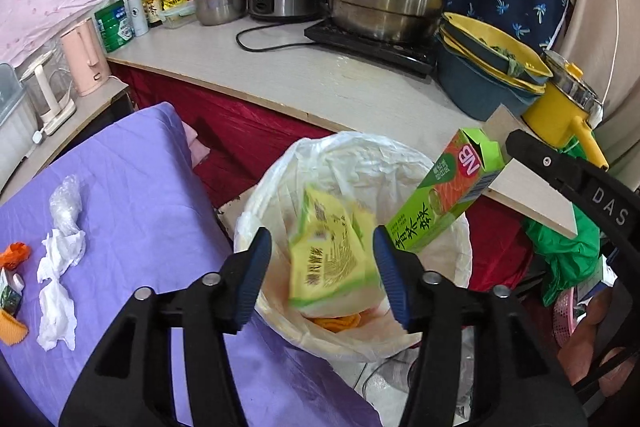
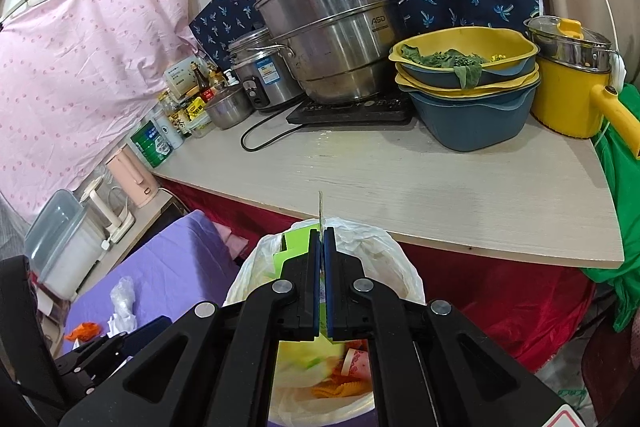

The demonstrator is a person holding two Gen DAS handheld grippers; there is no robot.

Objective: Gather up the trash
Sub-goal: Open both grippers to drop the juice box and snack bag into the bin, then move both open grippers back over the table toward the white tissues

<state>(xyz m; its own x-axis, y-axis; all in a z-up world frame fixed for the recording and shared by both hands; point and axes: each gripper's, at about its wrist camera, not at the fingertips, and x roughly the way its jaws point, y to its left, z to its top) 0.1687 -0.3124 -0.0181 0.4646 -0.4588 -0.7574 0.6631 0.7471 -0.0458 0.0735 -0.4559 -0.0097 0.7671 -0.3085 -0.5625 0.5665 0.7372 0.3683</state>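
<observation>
Collection in progress. The green tea carton (image 1: pixel 444 195) hangs tilted above the far right rim of the lined trash bin (image 1: pixel 460 259), its top flap pinched between the pressed-together right tongs (image 2: pixel 322 283); judging by its place over the opening, only the release is left for this item. In the left wrist view a yellow-green carton (image 1: pixel 328 251) appears blurred between the fingers of the spread left tongs (image 1: pixel 320 259), which grip nothing; it is over the bin's opening, though whether it is falling or lying there cannot be told. Orange scraps (image 2: pixel 340 389) already sit at the bottom.

Left of the bin, on the purple sheet (image 1: pixel 160 187), trash remains: crumpled white tissues (image 1: pixel 60 279), a clear plastic wad (image 1: pixel 66 203), an orange wrapper (image 1: pixel 16 255) and small pieces at the sheet's left edge. The task therefore appears roughly half done.

Beyond the bin, the counter (image 2: pixel 400 183) carries a steel steamer pot (image 2: pixel 332 23), stacked basins (image 2: pixel 468 83) and a yellow pot (image 2: pixel 572 95).
</observation>
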